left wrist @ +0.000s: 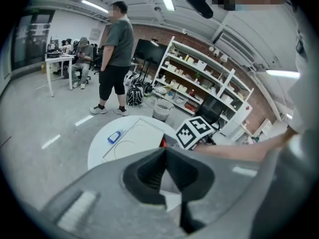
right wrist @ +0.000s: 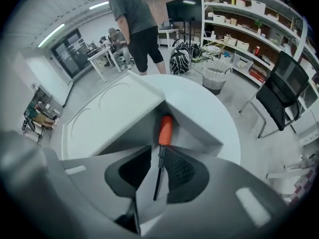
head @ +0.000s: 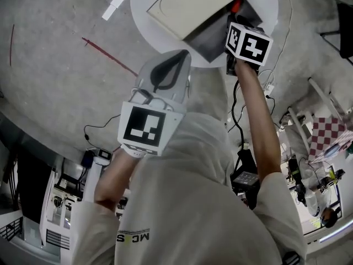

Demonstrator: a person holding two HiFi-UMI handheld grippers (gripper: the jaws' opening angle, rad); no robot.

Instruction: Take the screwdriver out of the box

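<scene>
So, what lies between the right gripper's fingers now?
The screwdriver: its dark shaft sits between the fingers of the right gripper, which close on it; its orange handle points toward the open box. The right gripper view shows it.

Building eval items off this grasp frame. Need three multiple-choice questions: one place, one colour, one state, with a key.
1. Where does the box stand?
A. on the floor
B. on the round white table
C. on a shelf

2. What colour is the handle of the screwdriver?
A. blue
B. green
C. orange

3. What state is the left gripper in?
A. shut, with nothing between its jaws
B. open wide around the box lid
C. shut on the screwdriver

Key:
1 B: both gripper views show the open box resting on the table top.
2 C: the orange handle shows just past the right gripper, which is shut on the black shaft.
3 A: the left gripper view shows its jaws meeting at the tips with nothing between them.
</scene>
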